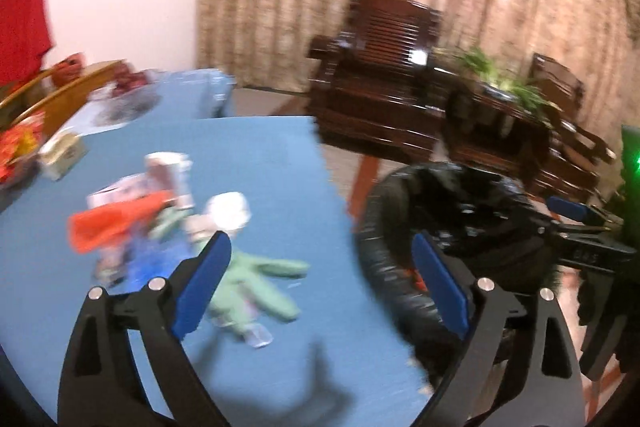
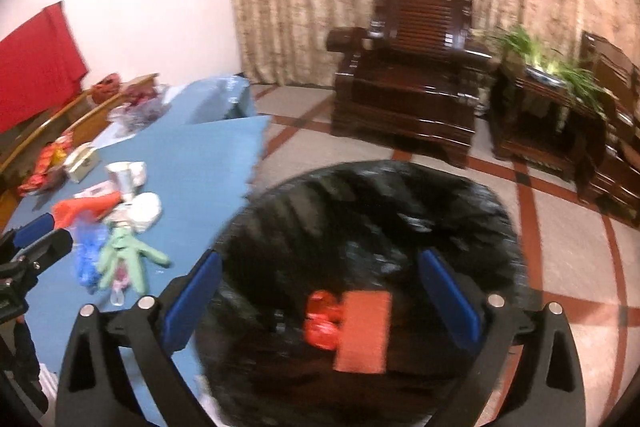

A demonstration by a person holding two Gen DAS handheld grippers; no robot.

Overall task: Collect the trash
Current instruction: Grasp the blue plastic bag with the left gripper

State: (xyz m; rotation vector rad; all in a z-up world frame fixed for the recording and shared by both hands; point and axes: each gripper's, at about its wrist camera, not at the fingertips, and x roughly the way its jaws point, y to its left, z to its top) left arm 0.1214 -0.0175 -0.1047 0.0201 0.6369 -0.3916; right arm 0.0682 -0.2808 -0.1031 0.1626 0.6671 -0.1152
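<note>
Two grippers stand with their blue pads spread wide and nothing between them. The right gripper [image 2: 320, 299] hangs over a bin lined with a black bag [image 2: 360, 211]; inside lie a crumpled red wrapper [image 2: 322, 319] and a flat orange-red packet [image 2: 364, 331], both blurred. The left gripper [image 1: 320, 283] straddles the edge of the blue table [image 1: 260, 167], its right pad over the bin's rim. On the table a heap of trash is smeared by motion: a pale green glove [image 1: 256, 287], an orange wrapper [image 1: 112, 223], a white crumpled wad [image 1: 230, 213], blue plastic [image 1: 148, 263]. The bin's near side is cut off by the frame edge.
</note>
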